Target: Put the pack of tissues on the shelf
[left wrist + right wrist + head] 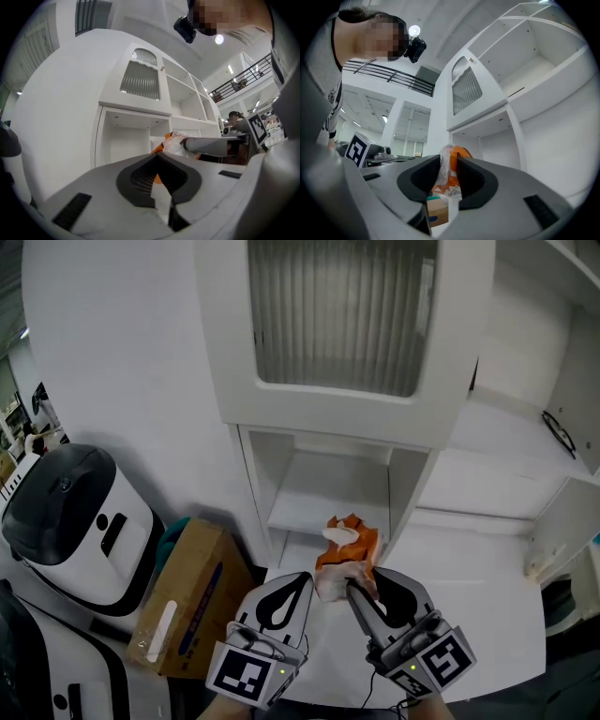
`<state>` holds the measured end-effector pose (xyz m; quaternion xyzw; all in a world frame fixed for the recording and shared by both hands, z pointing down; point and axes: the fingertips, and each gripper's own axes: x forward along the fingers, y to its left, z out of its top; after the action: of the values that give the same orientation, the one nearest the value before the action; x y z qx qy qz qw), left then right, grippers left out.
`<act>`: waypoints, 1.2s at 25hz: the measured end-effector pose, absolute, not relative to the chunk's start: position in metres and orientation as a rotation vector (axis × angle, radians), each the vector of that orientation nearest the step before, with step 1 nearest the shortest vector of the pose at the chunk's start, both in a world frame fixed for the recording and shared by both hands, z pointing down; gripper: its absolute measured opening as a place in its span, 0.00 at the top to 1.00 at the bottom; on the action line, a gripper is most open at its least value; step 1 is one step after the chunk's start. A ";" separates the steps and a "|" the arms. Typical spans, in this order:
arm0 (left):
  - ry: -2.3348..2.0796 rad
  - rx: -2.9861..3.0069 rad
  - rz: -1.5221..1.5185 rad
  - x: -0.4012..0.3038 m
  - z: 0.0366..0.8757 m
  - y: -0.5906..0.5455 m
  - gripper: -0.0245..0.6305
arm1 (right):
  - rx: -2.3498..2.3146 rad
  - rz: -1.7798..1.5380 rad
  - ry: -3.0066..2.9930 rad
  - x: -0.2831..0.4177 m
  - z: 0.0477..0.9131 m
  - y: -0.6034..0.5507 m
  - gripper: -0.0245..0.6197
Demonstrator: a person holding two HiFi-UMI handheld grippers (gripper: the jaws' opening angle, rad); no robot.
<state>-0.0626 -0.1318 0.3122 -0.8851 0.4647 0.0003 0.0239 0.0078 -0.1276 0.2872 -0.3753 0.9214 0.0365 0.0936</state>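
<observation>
The pack of tissues, orange and white in crinkly plastic, hangs in the air in front of the white shelf unit. My right gripper is shut on the pack's lower end; in the right gripper view the pack sits squeezed between the two dark pads of my right gripper. My left gripper is just left of the pack, its tips together and nothing held. In the left gripper view its jaws meet, and the pack shows beyond them. The open lower compartment lies straight ahead.
A cardboard box stands on the floor at the left, beside a white and black machine. A slatted cabinet door hangs above the compartment. More white shelves run to the right, one with a black object.
</observation>
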 end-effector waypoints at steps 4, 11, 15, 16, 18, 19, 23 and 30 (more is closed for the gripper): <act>1.390 -2.761 0.015 -0.069 0.313 -0.142 0.93 | -1.158 0.131 2.726 0.000 0.286 -0.136 0.76; 1.309 -2.792 0.035 -0.077 0.312 -0.157 0.93 | -1.240 0.181 2.713 -0.009 0.281 -0.151 0.76; 1.281 -2.812 0.043 -0.084 0.312 -0.166 0.93 | -1.301 0.212 2.634 -0.009 0.271 -0.169 0.76; 1.272 -2.806 0.057 -0.085 0.311 -0.168 0.93 | -1.313 0.210 2.629 -0.009 0.272 -0.173 0.76; 1.252 -2.774 0.094 -0.089 0.309 -0.174 0.93 | -1.340 0.197 2.616 -0.010 0.274 -0.180 0.76; 1.247 -2.767 0.099 -0.090 0.309 -0.176 0.93 | -1.355 0.192 2.612 -0.010 0.275 -0.183 0.76; 1.236 -2.799 0.080 -0.093 0.313 -0.181 0.93 | -1.402 0.186 2.604 -0.013 0.282 -0.193 0.76; 1.199 -2.815 0.107 -0.091 0.315 -0.189 0.93 | -1.470 0.157 2.609 -0.010 0.296 -0.201 0.76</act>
<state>-0.0910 -0.1890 0.3145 -0.9187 0.3913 0.0351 0.0400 -0.0105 -0.2009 0.2957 -0.4889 0.8678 0.0523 0.0716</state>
